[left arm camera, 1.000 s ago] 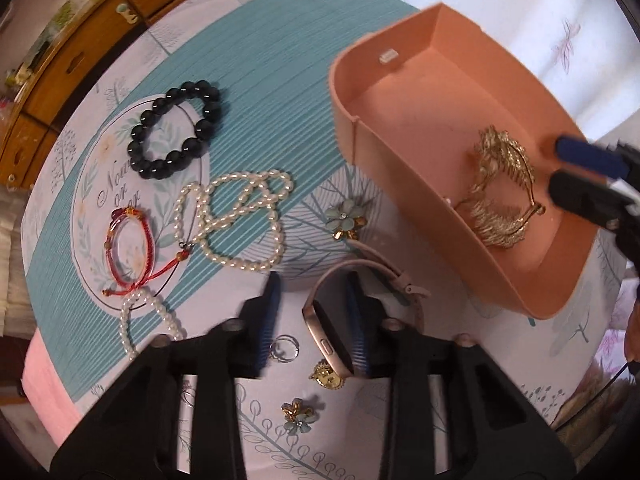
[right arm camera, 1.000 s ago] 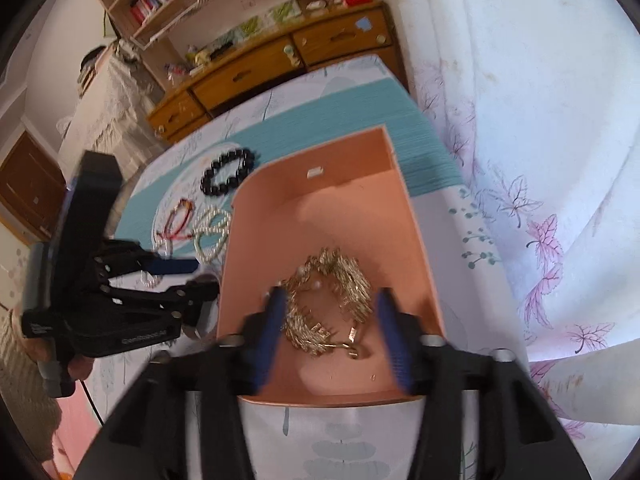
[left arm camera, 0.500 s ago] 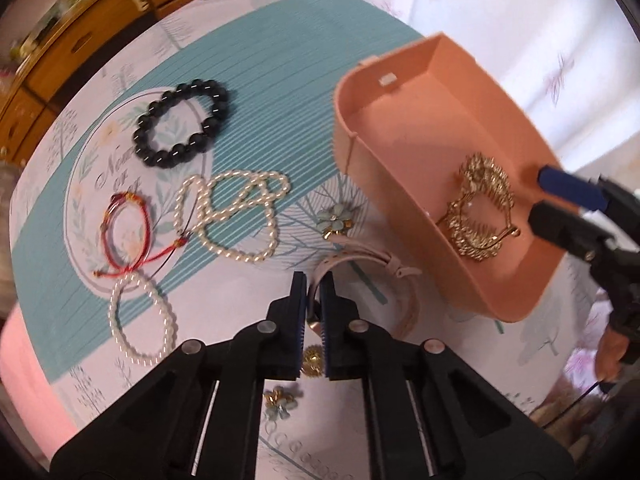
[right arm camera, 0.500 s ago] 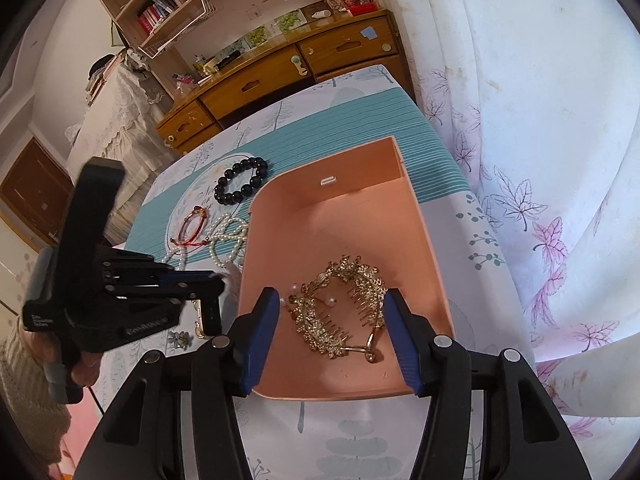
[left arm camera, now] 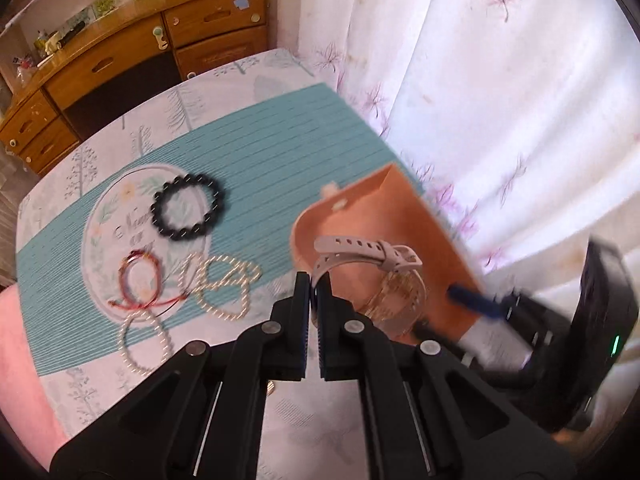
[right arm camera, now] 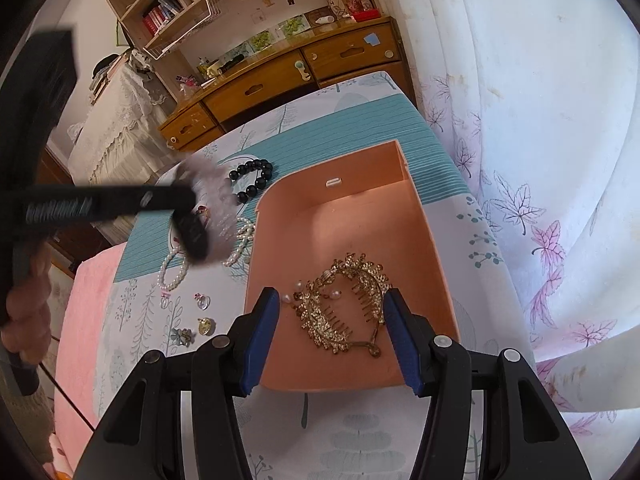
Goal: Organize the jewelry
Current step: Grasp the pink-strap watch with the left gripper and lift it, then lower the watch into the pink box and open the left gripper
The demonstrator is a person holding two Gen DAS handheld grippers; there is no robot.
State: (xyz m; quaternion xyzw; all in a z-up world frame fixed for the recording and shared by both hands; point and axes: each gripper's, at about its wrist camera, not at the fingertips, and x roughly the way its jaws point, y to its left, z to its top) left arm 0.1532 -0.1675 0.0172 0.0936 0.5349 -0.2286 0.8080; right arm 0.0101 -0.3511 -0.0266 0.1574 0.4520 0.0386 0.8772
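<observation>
We've lifted the watch [left arm camera: 362, 258] off the table [left arm camera: 280, 408]; left gripper [left arm camera: 314, 300] is clenching its case, strap dangling over the pink box [right arm camera: 340, 216]. Right gripper [right arm camera: 332, 338] is hanging unclenched above the gold comb [right arm camera: 344, 312] inside.

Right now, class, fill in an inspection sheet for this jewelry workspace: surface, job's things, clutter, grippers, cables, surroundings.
Surface: patterned teal and white cloth.
Job's things: gold hair comb inside the peach box; watch lifted off the cloth; black bead bracelet, pearl strands, red cord bracelet on the cloth.
Clutter: nothing seen.
Grippers: left gripper jaws shut on the watch; right gripper jaws open over the box.
Cables: thin dark cable.
Surroundings: curtain, wooden drawers.
</observation>
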